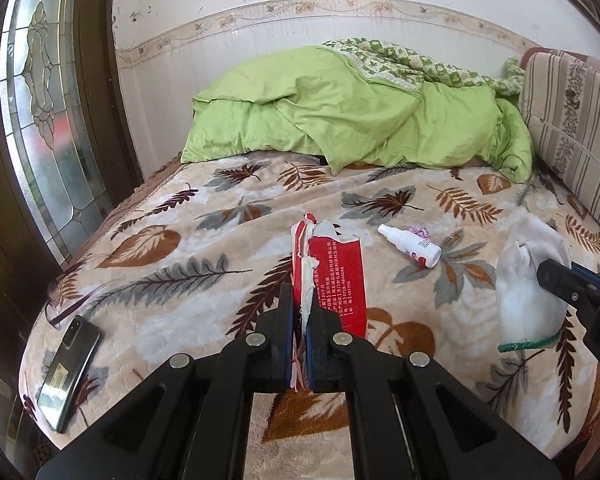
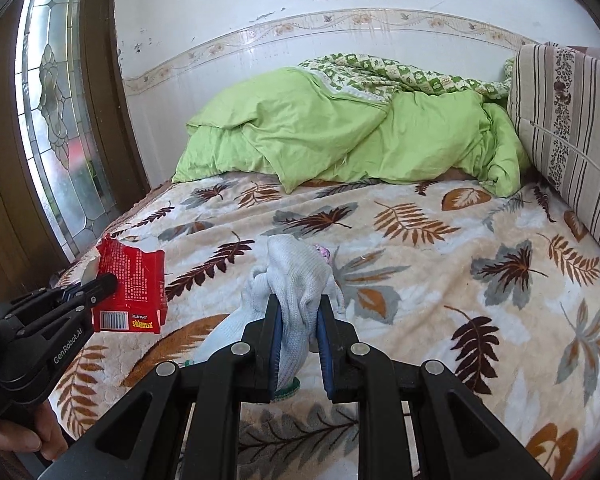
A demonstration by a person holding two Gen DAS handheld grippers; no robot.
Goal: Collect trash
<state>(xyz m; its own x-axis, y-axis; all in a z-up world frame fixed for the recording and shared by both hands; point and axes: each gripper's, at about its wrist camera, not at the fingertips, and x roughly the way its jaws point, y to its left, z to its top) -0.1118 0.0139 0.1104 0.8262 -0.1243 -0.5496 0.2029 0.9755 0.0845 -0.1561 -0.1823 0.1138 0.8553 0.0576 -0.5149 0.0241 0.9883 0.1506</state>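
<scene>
My left gripper (image 1: 300, 300) is shut on a torn red carton (image 1: 336, 276), held up above the bed; in the right wrist view the same carton (image 2: 130, 284) hangs at the left in that gripper (image 2: 104, 282). My right gripper (image 2: 300, 308) is shut on a white knit glove (image 2: 296, 280) with a green cuff, lifted off the blanket. The glove (image 1: 528, 292) and right gripper (image 1: 548, 276) show at the right edge of the left wrist view. A small white spray bottle (image 1: 412, 246) and a pink crumpled scrap (image 1: 418, 233) lie on the blanket beyond the carton.
The bed's leaf-patterned blanket (image 2: 440, 264) fills both views. A green duvet (image 1: 340, 120) is piled at the far end, a striped cushion (image 2: 568, 120) stands at the right. A phone (image 1: 70, 368) and glasses (image 1: 60, 304) lie near the left edge. A glass door (image 1: 48, 120) is at the left.
</scene>
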